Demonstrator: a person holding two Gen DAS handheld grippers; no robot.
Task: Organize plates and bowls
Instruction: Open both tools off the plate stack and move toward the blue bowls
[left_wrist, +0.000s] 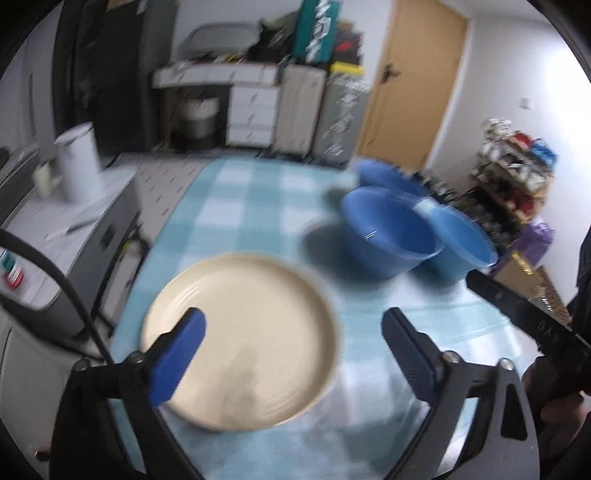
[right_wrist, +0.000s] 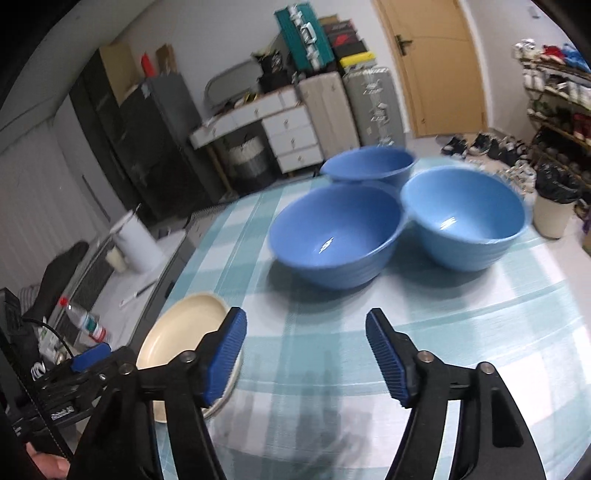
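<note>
A cream plate (left_wrist: 243, 336) lies on the checked tablecloth (left_wrist: 236, 206) near the front left; it also shows in the right wrist view (right_wrist: 184, 325). Three blue bowls stand close together behind it: a near one (right_wrist: 336, 236), a right one (right_wrist: 465, 218) and a far one (right_wrist: 369, 164). In the left wrist view the near bowl (left_wrist: 388, 232) sits ahead to the right. My left gripper (left_wrist: 293, 332) is open and empty, hovering just above the plate. My right gripper (right_wrist: 306, 336) is open and empty above the cloth, short of the bowls.
A white side cabinet (left_wrist: 55, 229) with a white kettle (left_wrist: 79, 162) stands left of the table. A shoe rack (right_wrist: 554, 103) and a bin (right_wrist: 554, 206) are at the right. Drawers and suitcases (right_wrist: 332, 110) line the back wall.
</note>
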